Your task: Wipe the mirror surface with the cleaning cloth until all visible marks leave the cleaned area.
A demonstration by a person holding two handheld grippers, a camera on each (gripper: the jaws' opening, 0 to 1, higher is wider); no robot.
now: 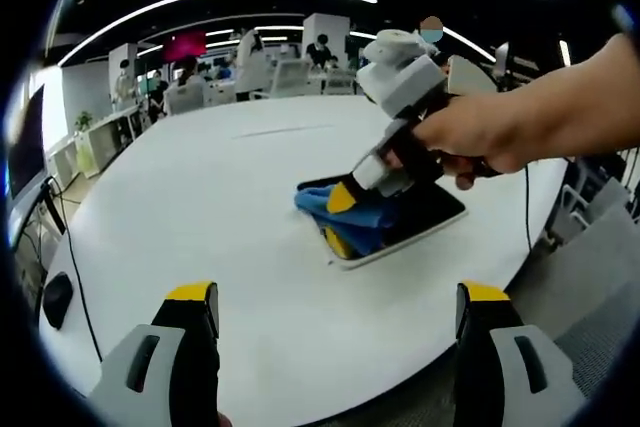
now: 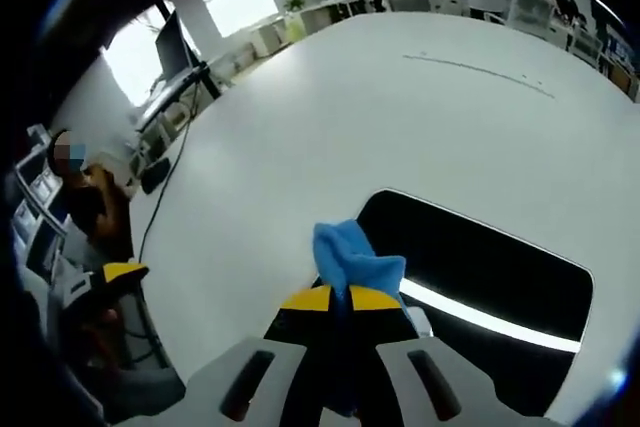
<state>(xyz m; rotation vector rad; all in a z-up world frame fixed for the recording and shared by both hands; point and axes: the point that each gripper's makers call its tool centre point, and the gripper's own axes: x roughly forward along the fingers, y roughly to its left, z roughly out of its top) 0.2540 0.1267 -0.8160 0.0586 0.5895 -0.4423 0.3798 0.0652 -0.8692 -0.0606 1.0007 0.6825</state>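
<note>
Right tool (image 2: 345,299) pinches the crumpled blue cleaning cloth (image 2: 350,259) at the dark rectangular mirror (image 2: 480,267) edge; marks hard to judge, wiping apparently underway; left tool (image 1: 340,317) wide, idle over white bench (image 1: 200,207)

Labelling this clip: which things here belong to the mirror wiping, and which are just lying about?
Job:
mirror
blue cloth
right tool, shut on the cloth
white table under the mirror

Lying about:
left tool, open, off the mirror
black mouse
cable

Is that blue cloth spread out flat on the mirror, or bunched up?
Bunched up. The blue cloth is pinched in the right gripper, its folds sticking up past the tips at the mirror edge.
</note>
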